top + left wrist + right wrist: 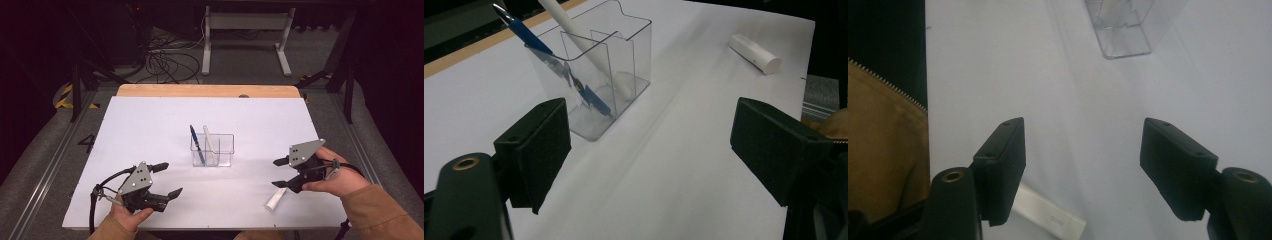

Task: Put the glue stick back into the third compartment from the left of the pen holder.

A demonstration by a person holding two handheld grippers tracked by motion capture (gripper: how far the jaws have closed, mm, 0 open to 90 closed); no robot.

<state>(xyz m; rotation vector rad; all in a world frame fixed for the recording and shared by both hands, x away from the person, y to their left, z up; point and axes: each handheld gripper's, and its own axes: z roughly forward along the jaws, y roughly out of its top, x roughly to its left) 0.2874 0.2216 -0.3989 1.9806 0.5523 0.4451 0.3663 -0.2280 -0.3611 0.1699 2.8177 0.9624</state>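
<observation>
- A white cylindrical plastic marker (276,200) is lying flat on the white table sheet, near its front right edge, pointing diagonally toward the middle.
- It is sitting well apart from the clear plastic two-compartment holder (212,150), just below the right gripper (279,173).

White tube (1048,217): in right gripper view, one end hidden behind right gripper's (1083,170) left jaw, other end cut by bottom edge; printing on it too small to read.
Clear holder (1123,30): top cut off by upper edge in right gripper view, contents blurred.
Blue pen (551,62): tip blurred through holder wall in left gripper view.
White pen (584,42): top cut by upper edge there.
Table (150,125): near edge partly hidden by hands in high view.
</observation>
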